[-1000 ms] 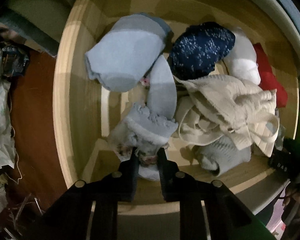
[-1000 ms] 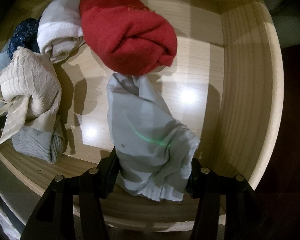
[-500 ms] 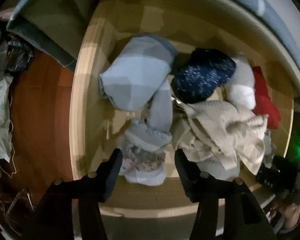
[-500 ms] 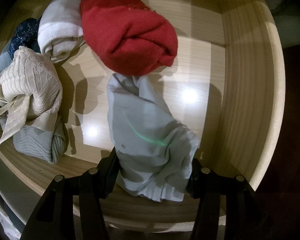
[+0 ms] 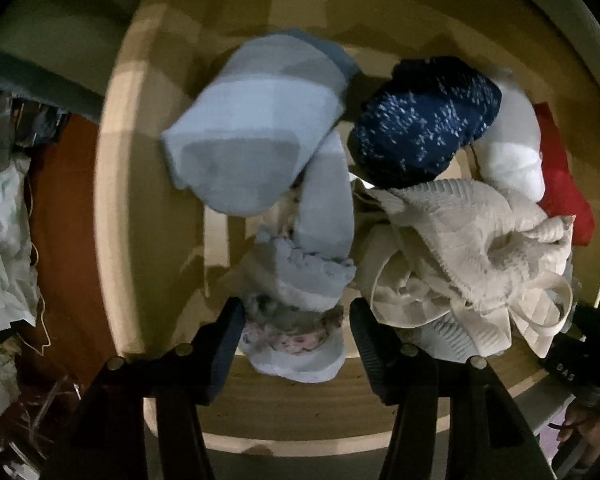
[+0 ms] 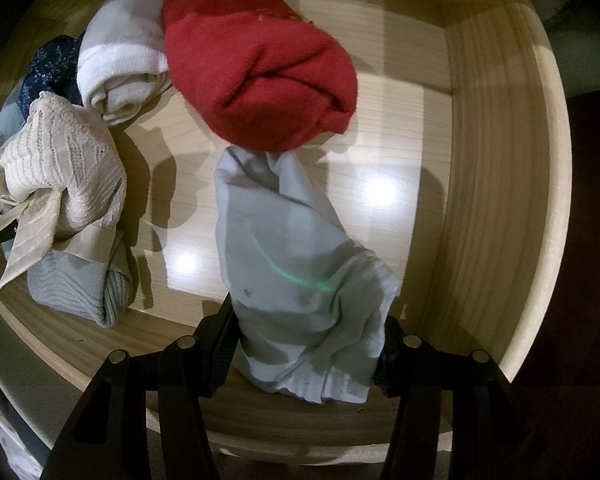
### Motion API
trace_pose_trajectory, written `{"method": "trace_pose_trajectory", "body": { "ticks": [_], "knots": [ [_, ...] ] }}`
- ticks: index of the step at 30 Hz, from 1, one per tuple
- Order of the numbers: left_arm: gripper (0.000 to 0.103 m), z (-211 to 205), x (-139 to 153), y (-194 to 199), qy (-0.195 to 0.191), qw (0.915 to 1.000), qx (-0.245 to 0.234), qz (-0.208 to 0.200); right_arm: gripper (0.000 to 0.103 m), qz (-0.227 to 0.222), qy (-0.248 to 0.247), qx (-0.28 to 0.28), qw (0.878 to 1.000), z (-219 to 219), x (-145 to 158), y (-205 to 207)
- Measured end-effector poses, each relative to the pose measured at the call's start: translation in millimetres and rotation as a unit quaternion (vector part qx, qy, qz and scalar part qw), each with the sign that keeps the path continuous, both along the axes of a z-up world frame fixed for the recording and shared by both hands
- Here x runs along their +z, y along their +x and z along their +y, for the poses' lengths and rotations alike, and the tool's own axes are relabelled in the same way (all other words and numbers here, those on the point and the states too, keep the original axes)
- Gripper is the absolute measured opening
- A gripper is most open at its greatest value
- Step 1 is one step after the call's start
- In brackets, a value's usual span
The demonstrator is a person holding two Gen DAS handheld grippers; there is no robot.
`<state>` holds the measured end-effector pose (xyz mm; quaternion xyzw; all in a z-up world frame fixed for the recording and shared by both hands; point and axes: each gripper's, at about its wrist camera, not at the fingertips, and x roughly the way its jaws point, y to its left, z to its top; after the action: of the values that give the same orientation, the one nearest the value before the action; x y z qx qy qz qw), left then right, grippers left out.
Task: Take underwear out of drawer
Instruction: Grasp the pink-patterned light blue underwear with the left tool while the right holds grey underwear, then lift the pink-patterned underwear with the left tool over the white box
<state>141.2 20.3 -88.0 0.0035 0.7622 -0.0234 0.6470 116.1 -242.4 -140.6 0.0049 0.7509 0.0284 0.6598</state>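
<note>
An open wooden drawer (image 5: 112,200) holds several rolled garments. My left gripper (image 5: 296,340) points down over its front part and is open. A small floral and white underwear piece (image 5: 300,360) lies between the spread fingers, and the pads do not press on it. Above it lies a grey-blue frilled piece (image 5: 312,276). In the right wrist view my right gripper (image 6: 306,340) is shut on a pale blue underwear piece (image 6: 292,264). That piece is bunched between both pads, and its far end reaches to a red bundle (image 6: 260,76).
The drawer also holds a light blue folded garment (image 5: 256,136), a navy speckled roll (image 5: 424,120), a white roll (image 6: 120,64), cream lace underwear (image 6: 64,168) and a grey ribbed roll (image 6: 80,284). The drawer's side wall (image 6: 500,160) rises on the right. Clutter lies on the floor (image 5: 4,240) at the left.
My left gripper was shut on the floral piece and has opened; the piece now lies loose between its fingers. The right gripper and its pale blue piece have not moved.
</note>
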Motion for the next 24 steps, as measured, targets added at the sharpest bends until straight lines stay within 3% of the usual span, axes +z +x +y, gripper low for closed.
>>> {"method": "trace_pose_trajectory", "body": {
  "ticks": [7, 12, 17, 24],
  "knots": [
    [0.055, -8, -15, -1, -0.015, 0.9997, -0.002, 0.021, 0.052, 0.000, 0.001, 0.001, 1.000, 0, 0, 0],
    [0.040, -6, -26, 7, -0.009, 0.9997, 0.009, 0.021, 0.052, -0.001, 0.002, 0.002, 1.000, 1, 0, 0],
    [0.024, -1, -16, 2, -0.014, 0.9998, 0.011, 0.013, 0.052, -0.001, 0.002, 0.002, 1.000, 1, 0, 0],
    [0.022, 3, 8, -7, -0.023, 0.9997, 0.007, -0.009, 0.053, 0.000, 0.002, 0.004, 1.000, 2, 0, 0]
  ]
}}
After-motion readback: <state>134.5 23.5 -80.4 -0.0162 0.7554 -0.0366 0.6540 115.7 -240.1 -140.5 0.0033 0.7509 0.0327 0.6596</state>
